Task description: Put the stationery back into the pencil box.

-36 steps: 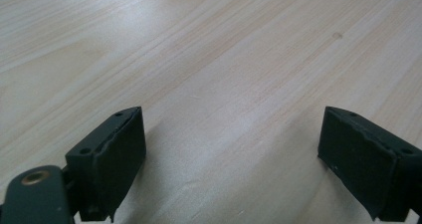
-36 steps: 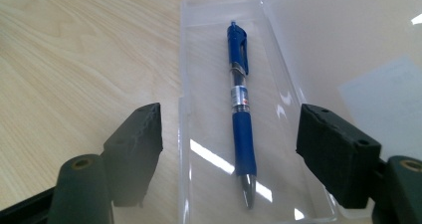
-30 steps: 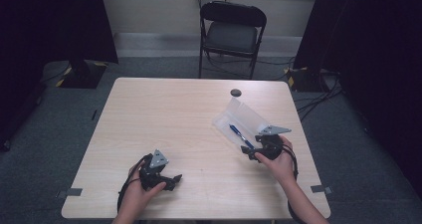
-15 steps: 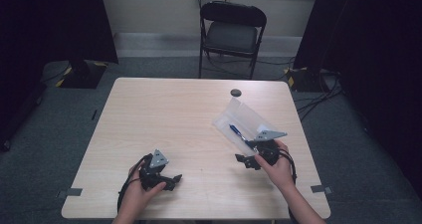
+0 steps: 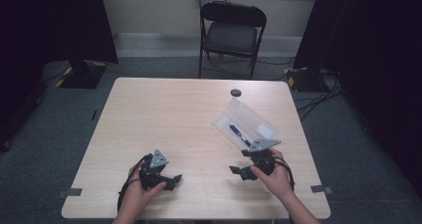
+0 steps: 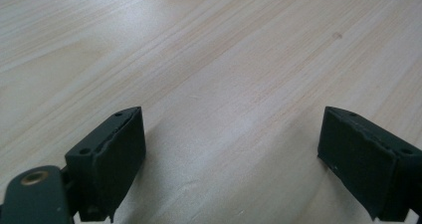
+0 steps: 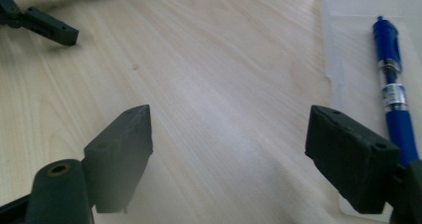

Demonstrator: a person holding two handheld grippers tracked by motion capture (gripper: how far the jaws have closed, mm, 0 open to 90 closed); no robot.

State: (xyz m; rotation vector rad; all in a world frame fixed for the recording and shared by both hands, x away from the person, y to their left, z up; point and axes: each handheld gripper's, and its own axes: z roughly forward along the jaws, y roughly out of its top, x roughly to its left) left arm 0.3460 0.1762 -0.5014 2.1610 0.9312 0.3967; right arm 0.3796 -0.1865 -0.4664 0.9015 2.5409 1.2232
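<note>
A clear plastic case (image 5: 259, 122) lies open on the right half of the wooden table (image 5: 174, 114), with a blue pen (image 5: 240, 135) inside it. My right gripper (image 5: 240, 162) rests just in front of the case, pointing left, open and holding nothing. In the right gripper view the open right gripper (image 7: 229, 114) spans bare wood, and the pen (image 7: 393, 94) lies in the case (image 7: 348, 35) beside the right jaw. My left gripper (image 5: 171, 180) sits near the front edge, and its own view shows the left gripper (image 6: 231, 119) open over bare wood.
A small black round object (image 5: 235, 92) lies near the table's far edge. A black folding chair (image 5: 231, 32) stands behind the table. Cables run over the floor at the right. The left gripper's jaws (image 7: 45, 25) appear at the upper left of the right gripper view.
My right gripper has pulled back from the case toward the front edge and turned to point left. The left gripper has stayed put.
</note>
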